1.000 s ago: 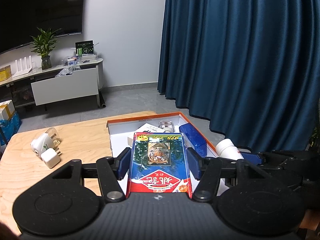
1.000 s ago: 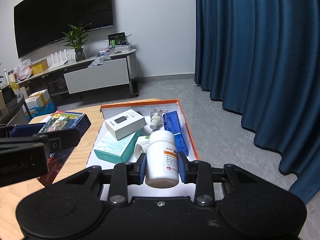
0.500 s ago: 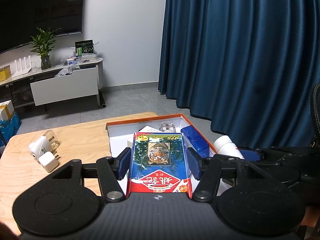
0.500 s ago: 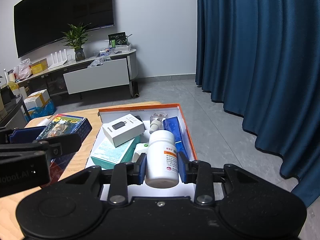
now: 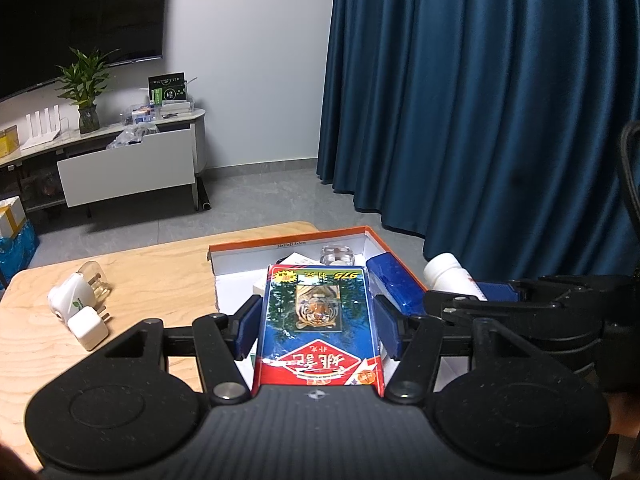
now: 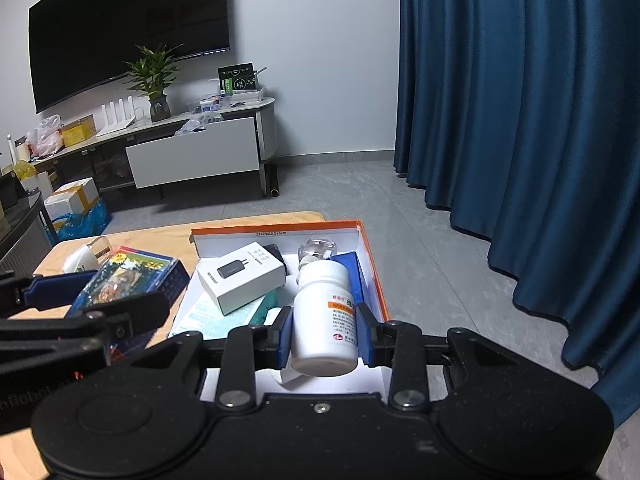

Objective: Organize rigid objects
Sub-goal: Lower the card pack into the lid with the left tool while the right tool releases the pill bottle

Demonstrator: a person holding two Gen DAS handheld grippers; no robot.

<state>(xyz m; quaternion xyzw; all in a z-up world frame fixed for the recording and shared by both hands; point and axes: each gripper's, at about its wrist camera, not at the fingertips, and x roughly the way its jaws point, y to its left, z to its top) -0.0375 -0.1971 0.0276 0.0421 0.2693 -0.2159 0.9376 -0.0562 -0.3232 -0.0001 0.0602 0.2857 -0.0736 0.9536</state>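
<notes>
My left gripper (image 5: 318, 330) is shut on a blue and red tiger box (image 5: 318, 320), held above the orange-rimmed white box (image 5: 288, 240) on the wooden table. It also shows in the right wrist view (image 6: 132, 276). My right gripper (image 6: 323, 330) is shut on a white pill bottle (image 6: 325, 316), held over the orange-rimmed box (image 6: 276, 227). Inside that box lie a white charger carton (image 6: 242, 276), a teal carton (image 6: 212, 316), a blue case (image 6: 352, 268) and a clear jar (image 6: 318, 248).
Two white plug adapters (image 5: 76, 308) lie on the wooden table (image 5: 160, 276) left of the box. A dark blue curtain (image 5: 480, 100) hangs to the right. A TV cabinet (image 5: 128, 172) stands against the far wall.
Both grippers have drawn back and risen slightly with their loads. The box looks a little farther off in both views. Both grips are unchanged.
</notes>
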